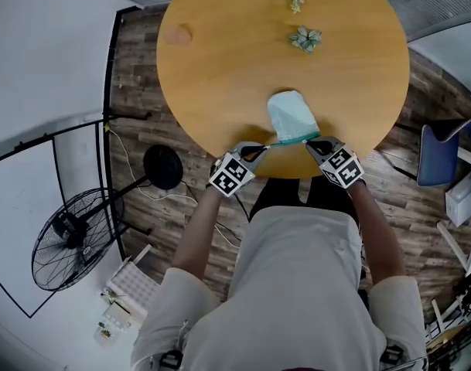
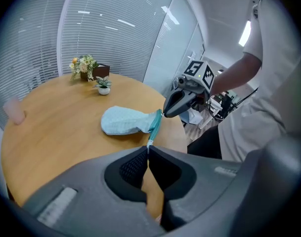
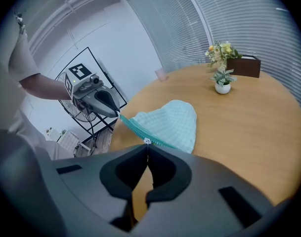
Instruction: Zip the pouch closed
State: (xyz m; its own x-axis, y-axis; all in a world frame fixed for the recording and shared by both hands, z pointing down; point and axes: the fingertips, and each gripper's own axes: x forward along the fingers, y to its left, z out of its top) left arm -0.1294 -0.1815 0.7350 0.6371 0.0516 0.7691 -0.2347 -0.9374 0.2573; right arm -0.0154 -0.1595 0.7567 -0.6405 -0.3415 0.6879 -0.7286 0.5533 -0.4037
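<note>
One round wooden table (image 1: 220,91) carries one pale mint quilted fabric pouch (image 1: 291,116) at its near edge, within reach of both tools. Two grippers work it. The left gripper (image 1: 264,148) is pinched tight on one end of the single teal zipper (image 2: 154,124) and the right gripper (image 1: 308,141) on the opposite end, probably to pull the band taut for zipping. One small potted plant (image 1: 305,39) stands well apart.

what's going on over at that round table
A person holds a hand-held gripper in each hand at the near edge of the wooden table. The left hand-held gripper and right hand-held gripper are each shut on one end of the teal zipper of a pale blue pouch, stretching it between them. The pouch's body lies on the table.
</note>
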